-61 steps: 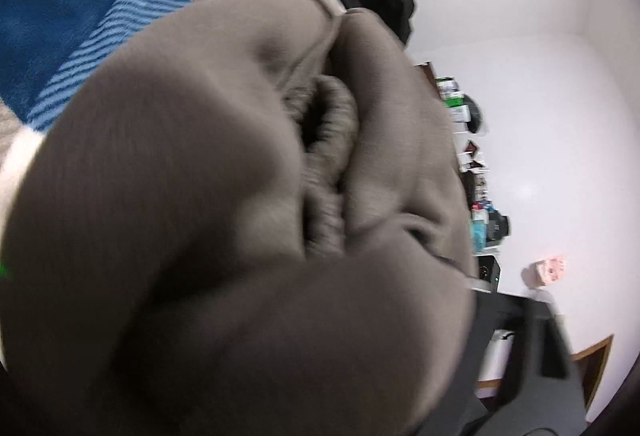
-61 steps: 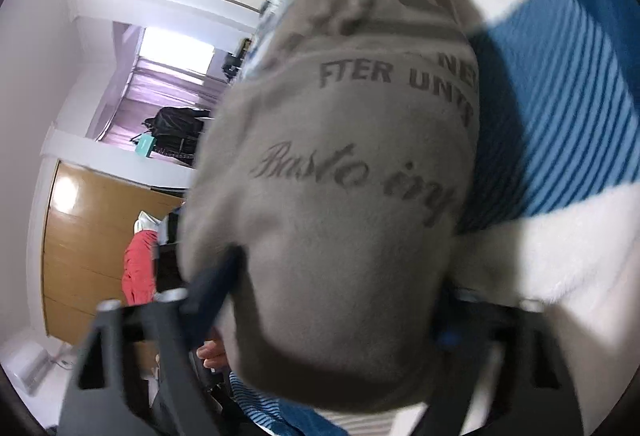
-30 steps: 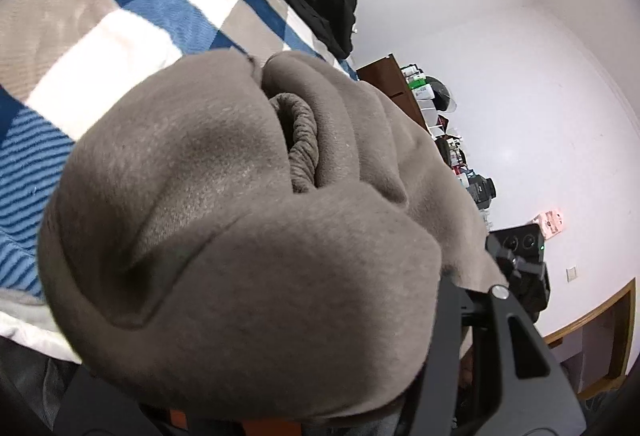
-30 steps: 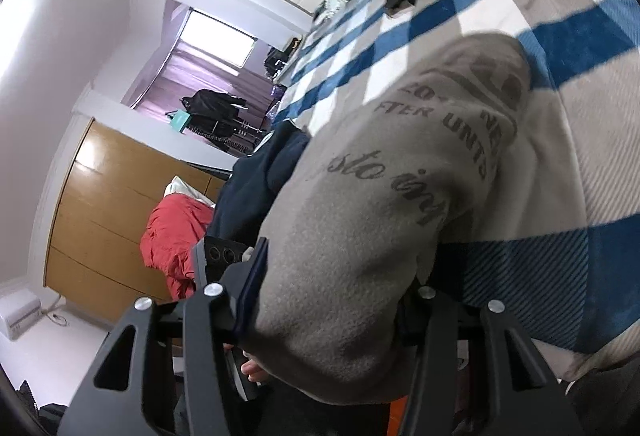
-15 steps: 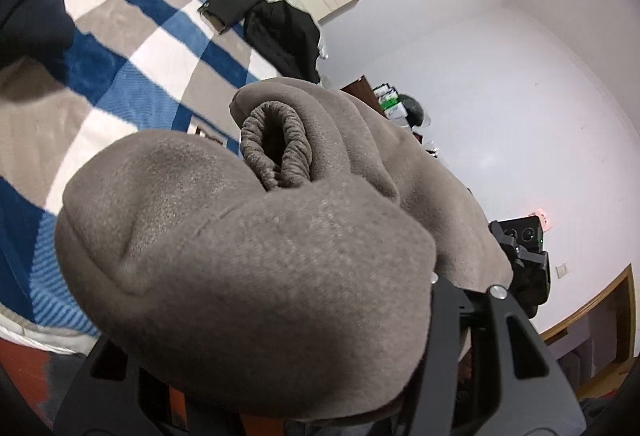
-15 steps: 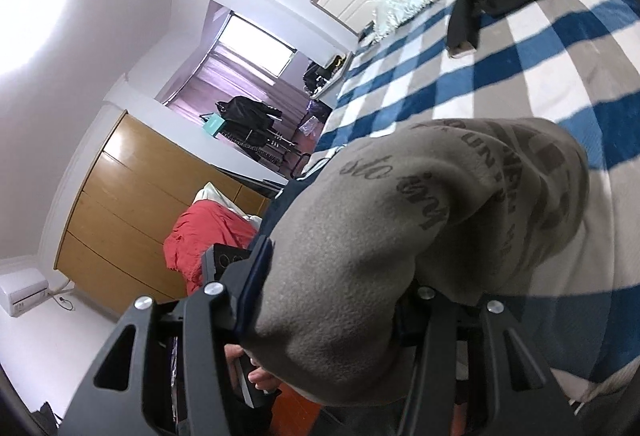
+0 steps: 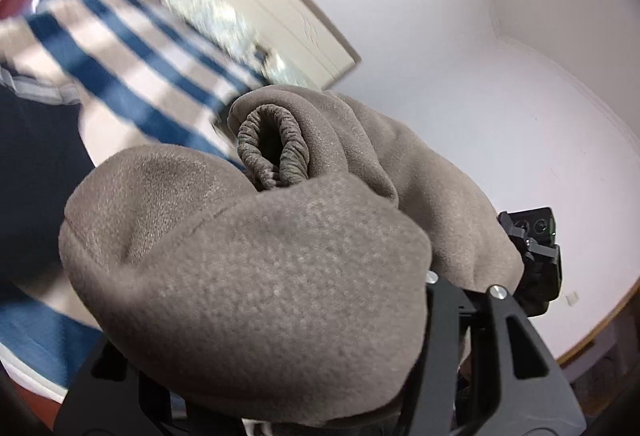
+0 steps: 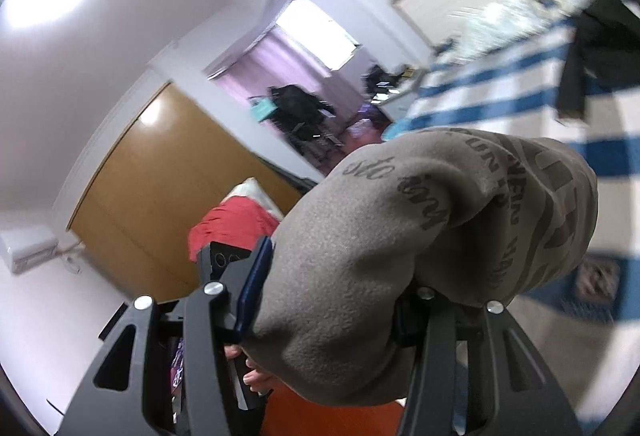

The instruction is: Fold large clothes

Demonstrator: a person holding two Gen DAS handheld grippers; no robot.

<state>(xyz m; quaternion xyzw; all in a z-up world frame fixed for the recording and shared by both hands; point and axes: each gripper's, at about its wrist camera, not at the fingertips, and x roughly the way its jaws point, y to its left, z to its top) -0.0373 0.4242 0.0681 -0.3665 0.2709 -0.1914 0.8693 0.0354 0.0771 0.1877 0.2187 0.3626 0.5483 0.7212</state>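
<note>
The grey-brown sweatshirt is thick, matt fleece with a pilled, nubbly nap; its ribbed cuff is tightly gathered knit. In the right wrist view the same cloth carries flat, darker printed lettering. Both the left claw and the right claw are matt black plastic with shiny metal screw heads. The bedspread is soft woven cloth. The wardrobe is smooth, slightly glossy wood.

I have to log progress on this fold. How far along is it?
Done: both grippers have hold of the grey sweatshirt. In hand: the left gripper clamps a bunched part with a ribbed cuff, the right gripper the printed part, above the striped bed cover. Left: no neat fold shows; the garment is still bunched.
</note>
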